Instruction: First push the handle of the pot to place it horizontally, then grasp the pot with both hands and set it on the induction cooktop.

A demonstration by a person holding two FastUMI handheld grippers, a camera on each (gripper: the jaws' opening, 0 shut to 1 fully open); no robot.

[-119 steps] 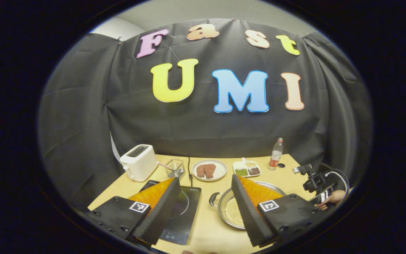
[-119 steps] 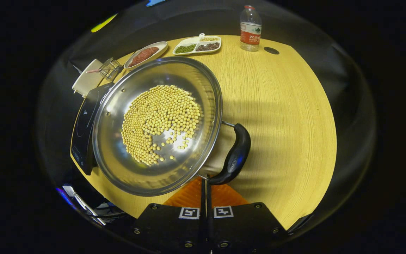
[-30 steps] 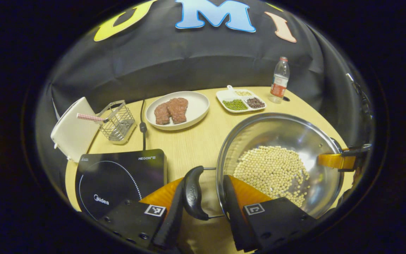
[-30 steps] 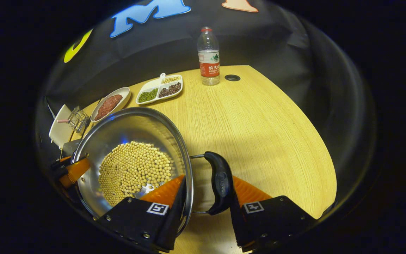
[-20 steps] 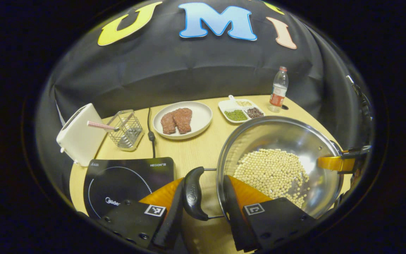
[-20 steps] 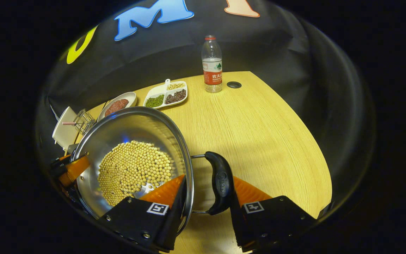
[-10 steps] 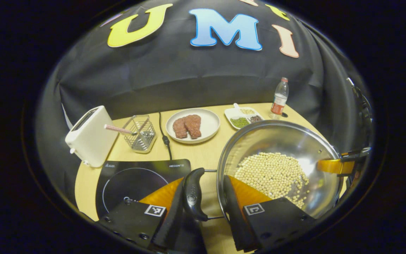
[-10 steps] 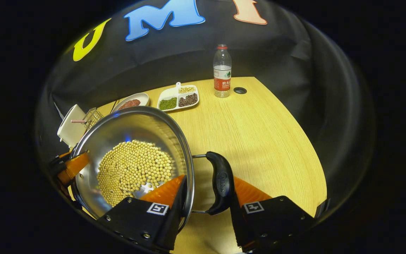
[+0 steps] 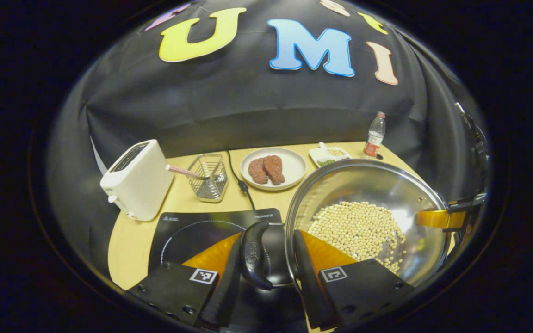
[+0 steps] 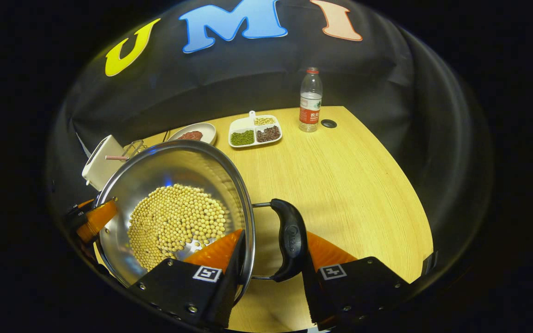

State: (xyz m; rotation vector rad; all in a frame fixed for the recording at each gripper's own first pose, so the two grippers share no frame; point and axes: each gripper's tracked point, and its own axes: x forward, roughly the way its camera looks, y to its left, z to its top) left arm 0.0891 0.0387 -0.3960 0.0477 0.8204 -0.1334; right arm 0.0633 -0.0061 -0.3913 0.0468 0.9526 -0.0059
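The steel pot (image 9: 368,217) of pale beans was held off the desk (image 10: 340,185) by both tools. The left tool (image 9: 266,277) gripped one black side handle (image 9: 252,254) and the rim above the induction cooktop (image 9: 201,231) at the desk's near left corner. The right tool (image 10: 271,273) clasped the opposite handle (image 10: 290,240) and rim. A toaster (image 9: 137,180), wire basket (image 9: 208,178) and plate of meat (image 9: 273,169) lined the desk's far edge.

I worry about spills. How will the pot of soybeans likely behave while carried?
The pot looks rigid steel, so it shouldn't flex. Its soybeans lie loose and round, so tilting would probably roll them. The wall is smooth; a handle seems surer.
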